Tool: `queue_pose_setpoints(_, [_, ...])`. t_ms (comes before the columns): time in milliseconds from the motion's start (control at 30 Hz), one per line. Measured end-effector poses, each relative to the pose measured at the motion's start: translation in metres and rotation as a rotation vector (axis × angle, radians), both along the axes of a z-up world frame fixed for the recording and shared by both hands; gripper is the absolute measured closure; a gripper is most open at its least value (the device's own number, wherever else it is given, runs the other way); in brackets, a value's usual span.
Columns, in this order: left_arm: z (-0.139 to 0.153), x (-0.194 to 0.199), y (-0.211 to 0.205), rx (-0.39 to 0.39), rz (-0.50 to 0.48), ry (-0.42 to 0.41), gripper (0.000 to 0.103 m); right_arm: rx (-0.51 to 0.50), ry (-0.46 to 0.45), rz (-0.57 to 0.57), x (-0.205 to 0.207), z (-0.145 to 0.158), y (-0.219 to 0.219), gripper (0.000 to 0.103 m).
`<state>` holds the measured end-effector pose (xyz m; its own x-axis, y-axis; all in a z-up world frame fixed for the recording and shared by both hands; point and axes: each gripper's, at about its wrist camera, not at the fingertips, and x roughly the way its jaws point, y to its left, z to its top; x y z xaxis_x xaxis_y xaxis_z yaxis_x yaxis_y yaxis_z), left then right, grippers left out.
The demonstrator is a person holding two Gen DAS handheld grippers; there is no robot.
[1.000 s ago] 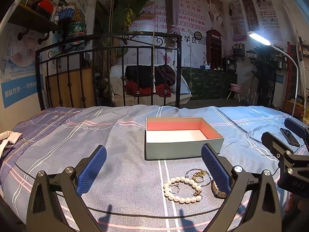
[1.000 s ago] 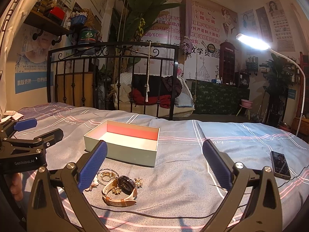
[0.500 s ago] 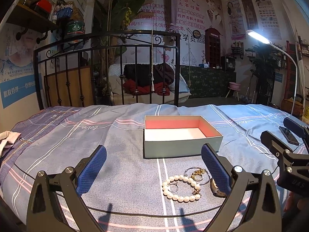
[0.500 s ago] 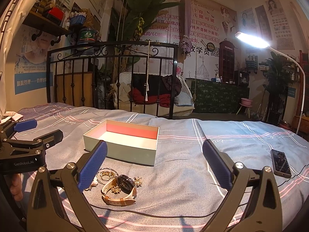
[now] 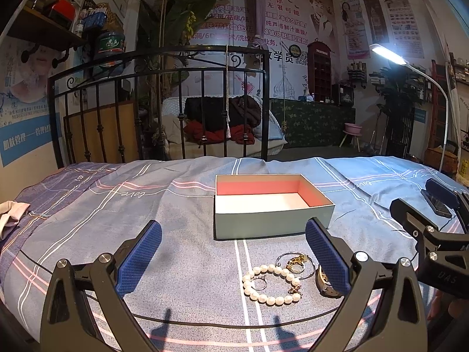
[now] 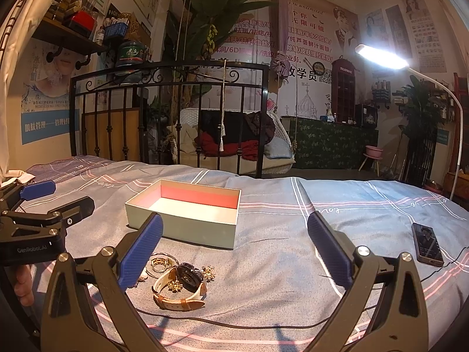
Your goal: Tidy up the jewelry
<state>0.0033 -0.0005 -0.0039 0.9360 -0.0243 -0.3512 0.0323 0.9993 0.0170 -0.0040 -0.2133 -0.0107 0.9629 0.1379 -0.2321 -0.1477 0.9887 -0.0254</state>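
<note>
Little has moved since earlier: both views sit slightly lower. Round white pearls (image 5: 271, 284) form a loop on the striped bedsheet (image 5: 176, 252), beside gold rings (image 5: 296, 264) and a tan leather watch (image 6: 178, 289), just before a rectangular pink-lined box (image 5: 272, 223). Left gripper (image 5: 233, 259) and right gripper (image 6: 234, 250) gape wide, empty.

My left gripper (image 6: 32, 205) reads "GenRobot.AI" on its black body. The bedsheet (image 5: 140, 195) carries a cursive "love". The red cabinet (image 6: 346, 88) says "TELEPHONE" up top. The blue wall sign (image 6: 47, 124) bears Chinese characters.
</note>
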Motion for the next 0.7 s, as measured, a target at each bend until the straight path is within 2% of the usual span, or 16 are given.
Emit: queue_pose_setpoints(700, [-0.0045,0.0027,0.0025,-0.011,0.011,0.016,0.006,-0.002,0.010,-0.001,0.0006,-0.0092,-0.0005,0.006])
